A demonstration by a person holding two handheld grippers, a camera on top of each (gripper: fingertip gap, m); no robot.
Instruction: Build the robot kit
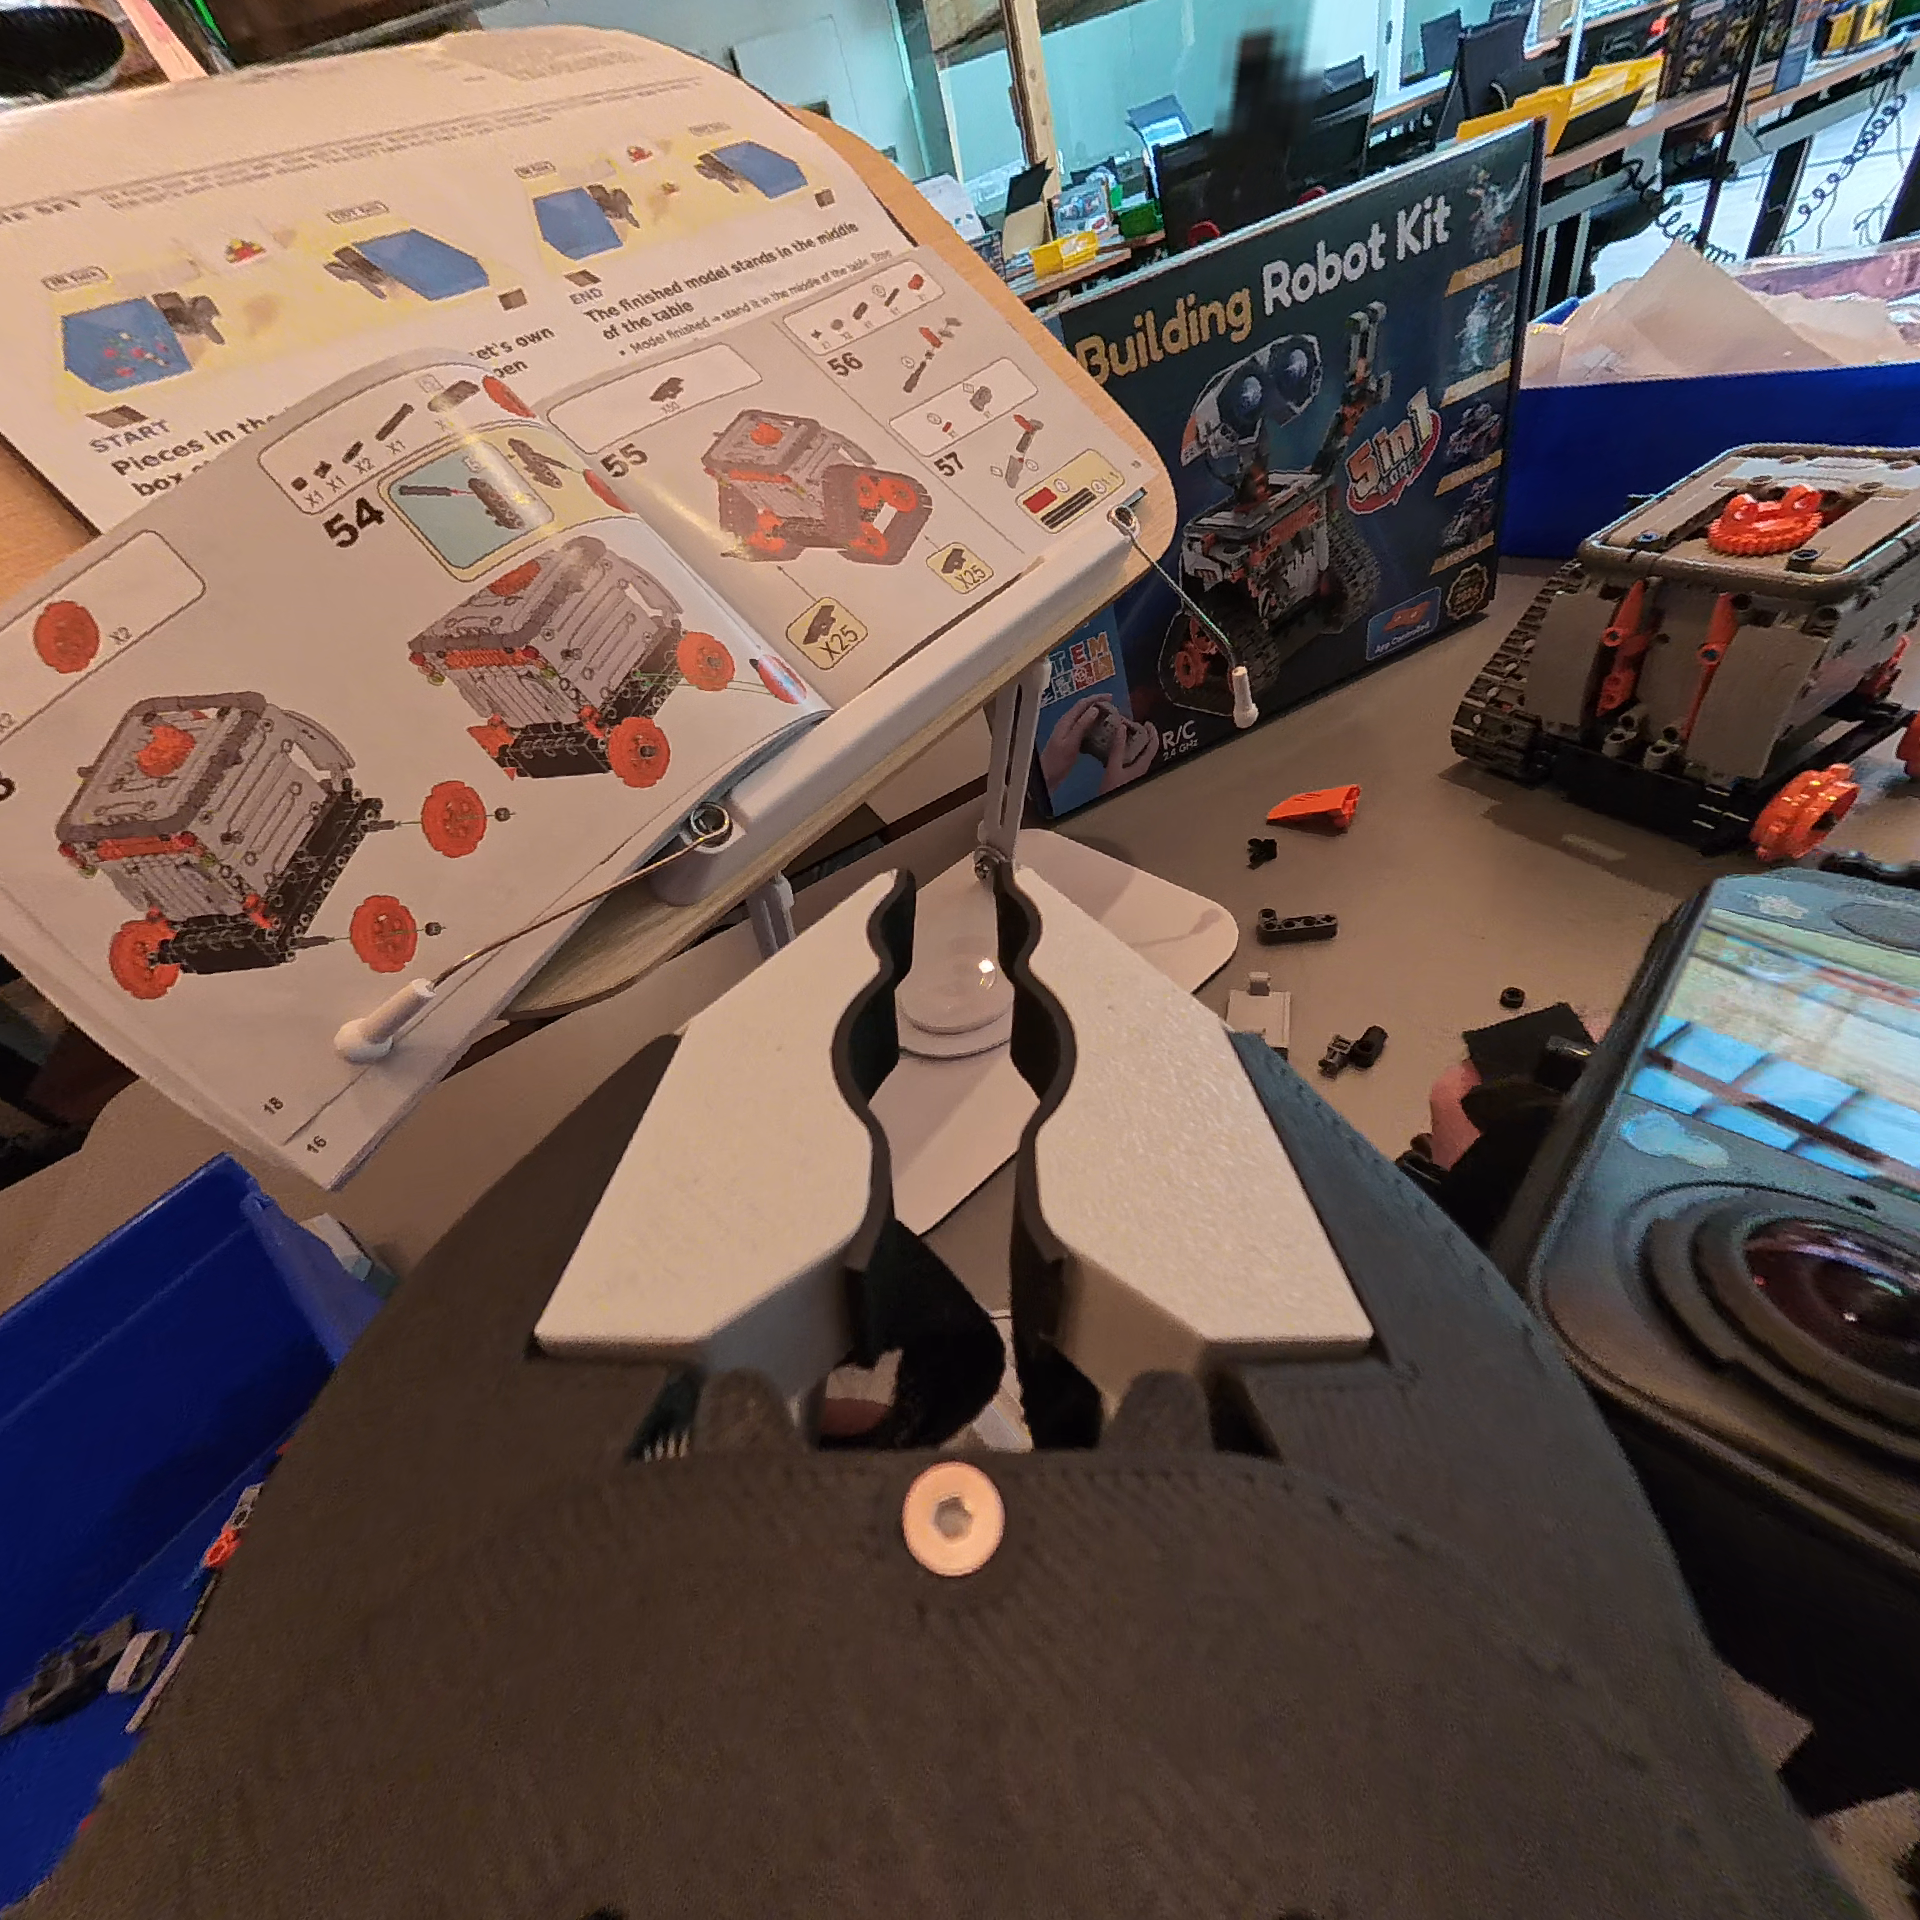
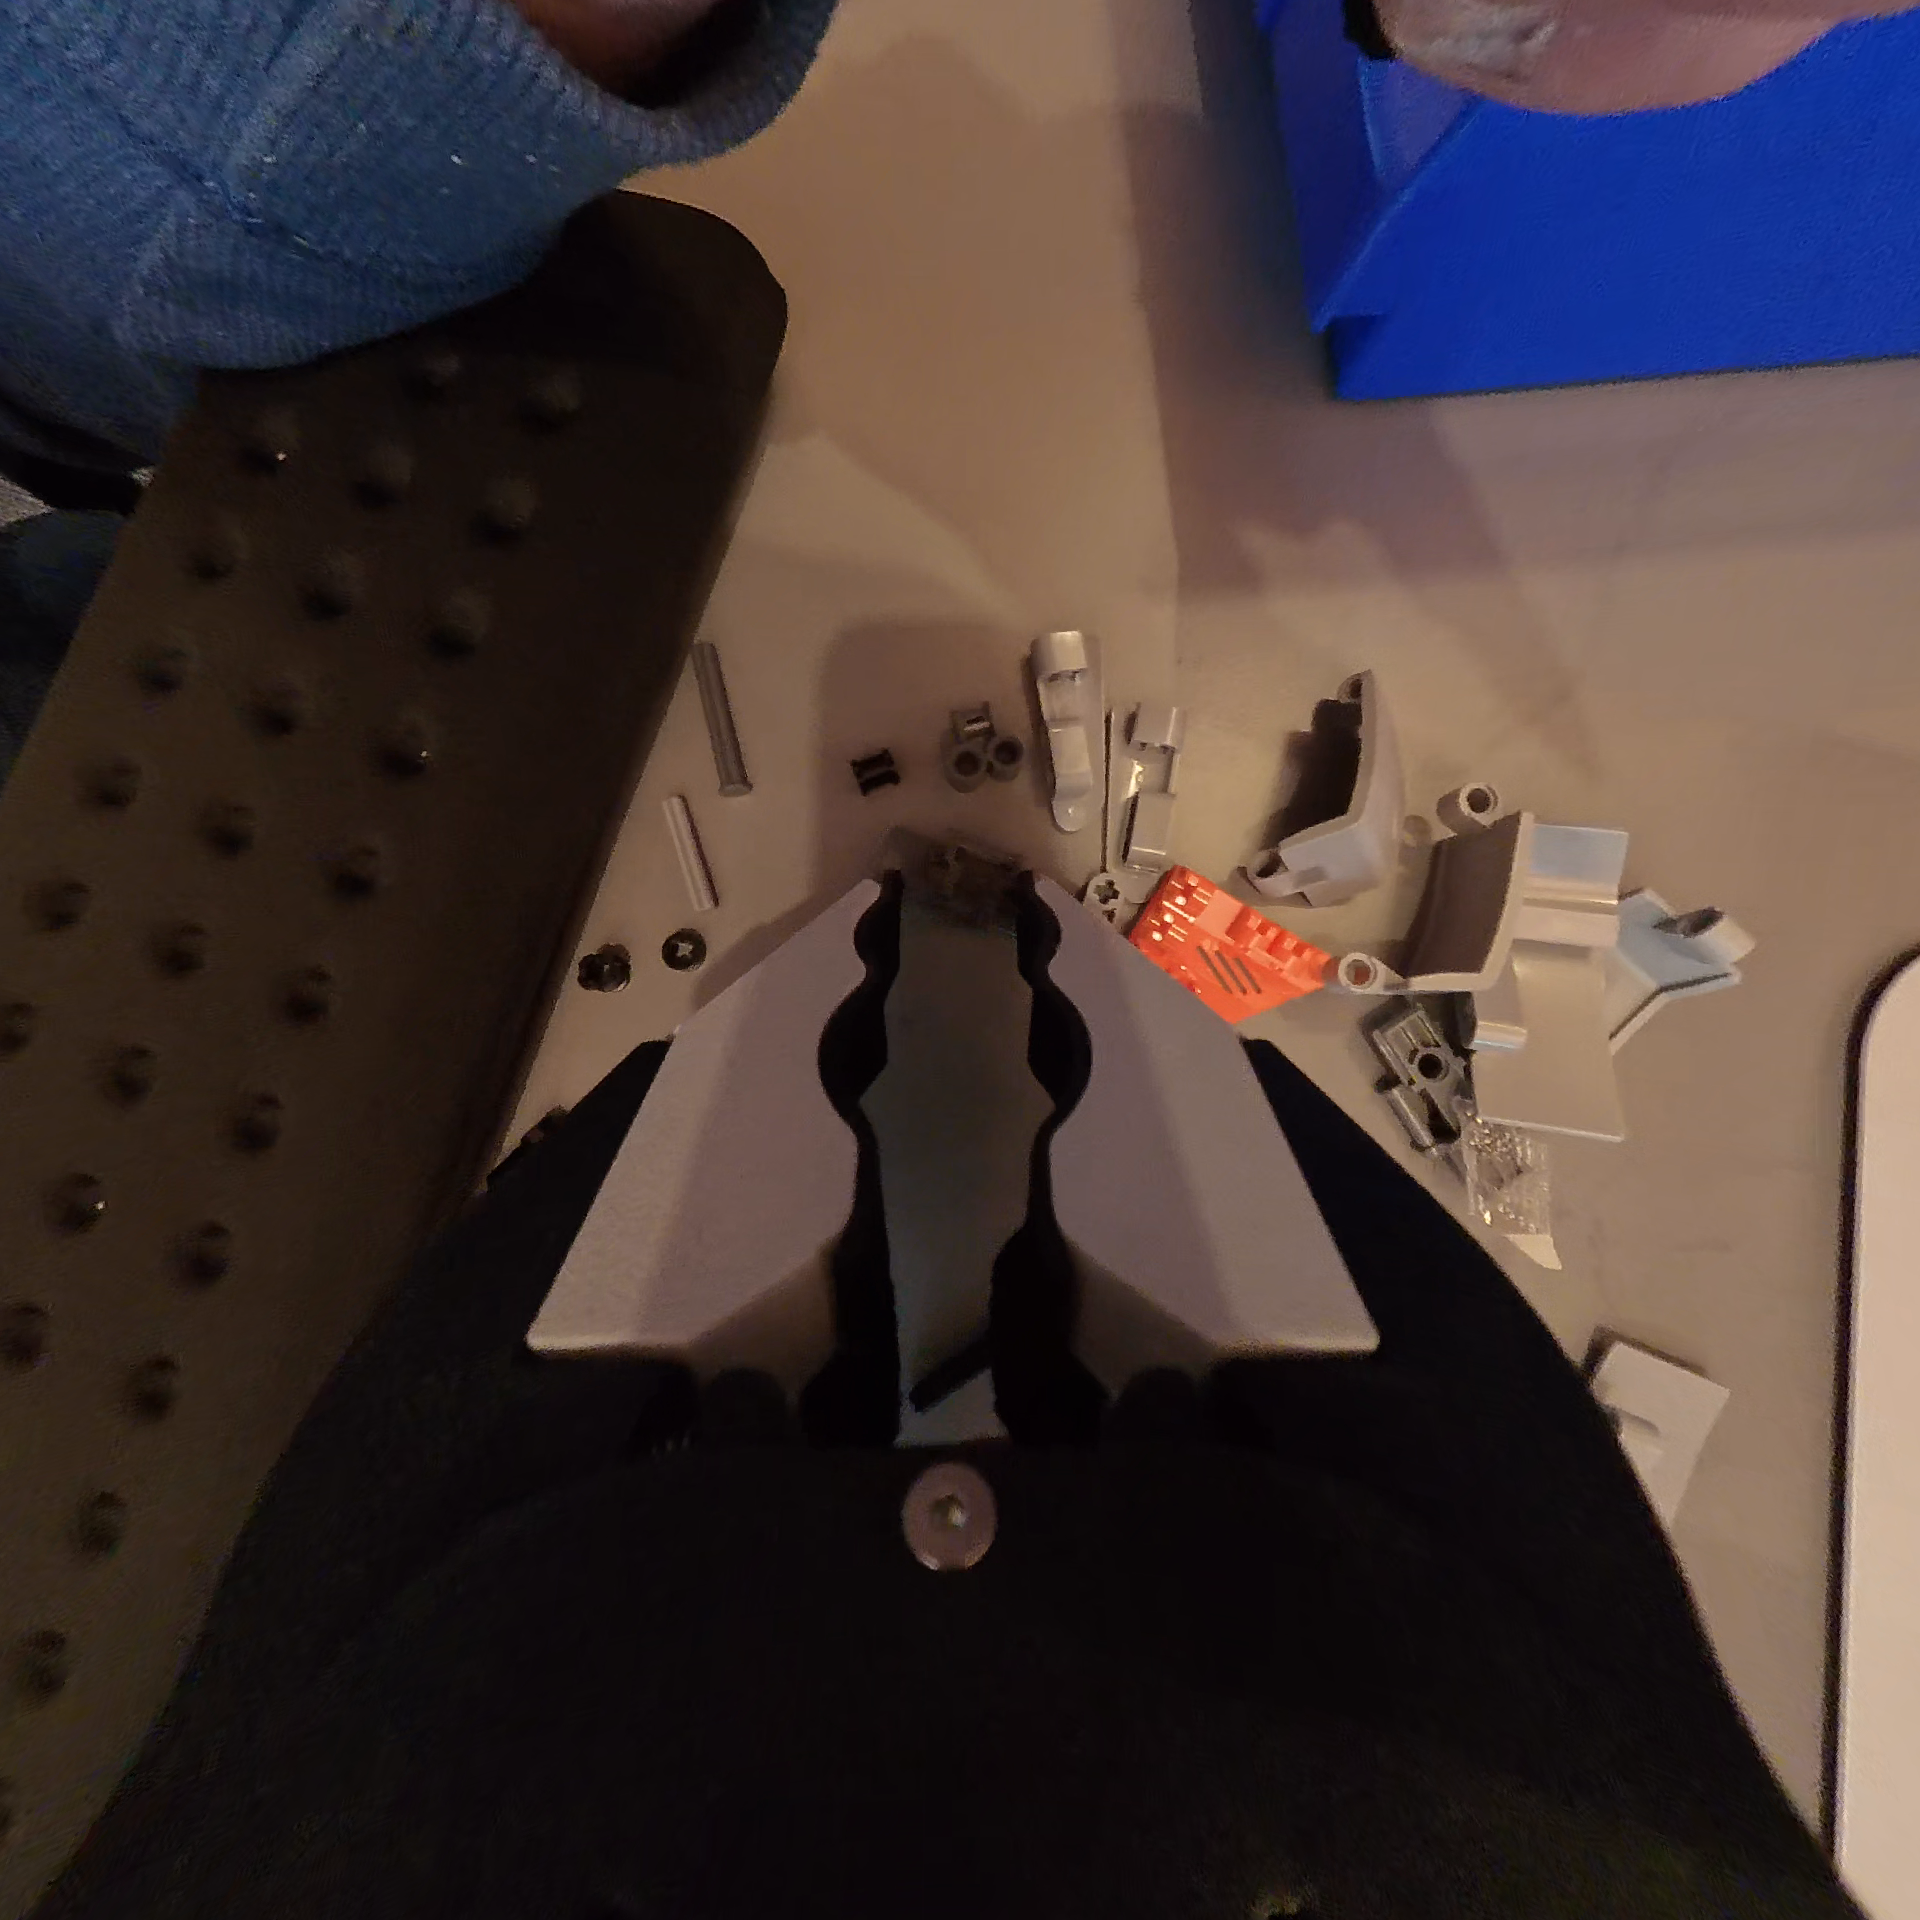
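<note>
The left tongs (image 1: 951, 883) stand a little open, with a narrow gap between the tips and nothing inside. They hang above the table, just in front of the white foot of a reading stand (image 1: 1122, 914). On this stand lies an open instruction booklet (image 1: 416, 623), kept flat by two wire clips. Behind the stand is the dark box of a building kit (image 1: 1299, 416), and to the right a half-built tracked vehicle (image 1: 1704, 644). A few loose parts, one orange wedge (image 1: 1317, 807) among them, lie on the table between.

The right tongs (image 2: 958, 883) point down at the table (image 2: 987, 416). They seem to pinch a small grey piece (image 2: 951, 868) at the very tips, though it is blurred. Close around are two grey rods (image 2: 720, 717), a red block (image 2: 1216, 951) and several curved grey shells (image 2: 1340, 790). At the left lies a black studded mat (image 2: 312, 831), partly under a blue sleeve (image 2: 260, 156).

Only the left view shows the booklet, the box and the vehicle. Only the right view shows the heap of parts and the mat.
</note>
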